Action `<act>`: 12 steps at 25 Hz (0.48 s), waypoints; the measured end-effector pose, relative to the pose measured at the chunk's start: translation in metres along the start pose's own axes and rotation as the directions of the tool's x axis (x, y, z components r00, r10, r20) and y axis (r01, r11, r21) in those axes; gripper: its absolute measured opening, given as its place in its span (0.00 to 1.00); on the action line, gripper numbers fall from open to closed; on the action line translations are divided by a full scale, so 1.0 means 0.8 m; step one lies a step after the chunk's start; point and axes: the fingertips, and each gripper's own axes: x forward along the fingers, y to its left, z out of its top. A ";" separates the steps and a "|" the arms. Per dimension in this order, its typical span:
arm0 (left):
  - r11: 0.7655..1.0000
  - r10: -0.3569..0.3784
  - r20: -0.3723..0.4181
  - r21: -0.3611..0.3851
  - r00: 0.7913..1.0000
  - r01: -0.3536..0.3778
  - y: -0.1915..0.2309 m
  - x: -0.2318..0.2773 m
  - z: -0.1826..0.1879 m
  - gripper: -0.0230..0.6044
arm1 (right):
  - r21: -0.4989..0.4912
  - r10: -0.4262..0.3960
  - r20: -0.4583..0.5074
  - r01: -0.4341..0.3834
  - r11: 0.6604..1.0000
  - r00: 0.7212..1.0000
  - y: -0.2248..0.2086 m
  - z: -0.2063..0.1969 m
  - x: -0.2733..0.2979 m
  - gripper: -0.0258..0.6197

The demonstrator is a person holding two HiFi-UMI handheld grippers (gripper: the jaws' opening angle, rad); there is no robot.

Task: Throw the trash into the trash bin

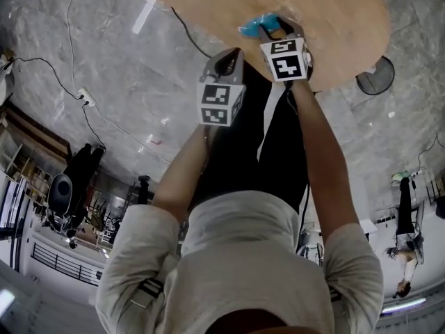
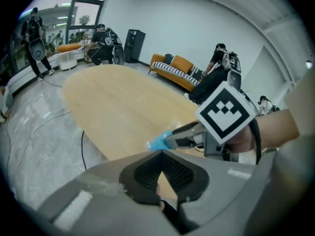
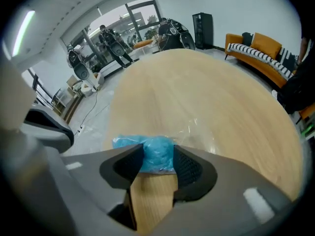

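A crumpled blue piece of trash [image 1: 252, 28] with a clear plastic film lies near the edge of the oval wooden table [image 1: 341, 12]. My right gripper [image 1: 274, 25] points down at it. In the right gripper view this gripper [image 3: 158, 150] is open, with the blue trash [image 3: 157, 160] between its fingertips and resting on the table [image 3: 211, 87]. My left gripper [image 1: 235, 51] hangs just off the table's edge, to the left of the right one. Its jaws [image 2: 162, 152] are shut with nothing in them. From the left gripper view the trash [image 2: 157, 143] shows at the right gripper's tips. No trash bin is in view.
Cables [image 1: 83, 99] run across the grey marble floor beside the table. A round black fan [image 1: 375, 75] stands past the table's right end. An orange sofa [image 2: 172, 65] and several people with equipment stand along the far walls.
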 end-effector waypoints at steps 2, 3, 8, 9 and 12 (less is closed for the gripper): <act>1.000 0.012 0.001 -0.029 1.000 -0.012 0.003 -0.005 -0.003 0.07 | -0.023 -0.003 -0.007 0.003 1.000 1.000 0.003 -0.002 0.003 0.28; 0.999 0.012 0.002 -0.035 1.000 -0.012 0.003 -0.006 -0.003 0.07 | -0.036 -0.004 -0.003 0.004 0.999 1.000 0.004 -0.001 0.002 0.20; 0.999 0.013 0.030 -0.032 0.999 -0.012 -0.009 -0.016 0.012 0.07 | -0.058 -0.002 0.045 0.005 0.998 0.999 0.000 0.018 -0.028 0.08; 0.999 0.021 0.041 -0.029 0.999 -0.020 -0.009 -0.020 0.019 0.07 | -0.056 -0.001 0.057 0.004 0.998 0.998 0.001 0.023 -0.039 0.08; 0.999 0.054 0.087 -0.015 0.995 -0.053 -0.015 -0.037 0.045 0.07 | -0.073 -0.009 0.094 0.016 0.997 0.996 0.004 0.038 -0.076 0.08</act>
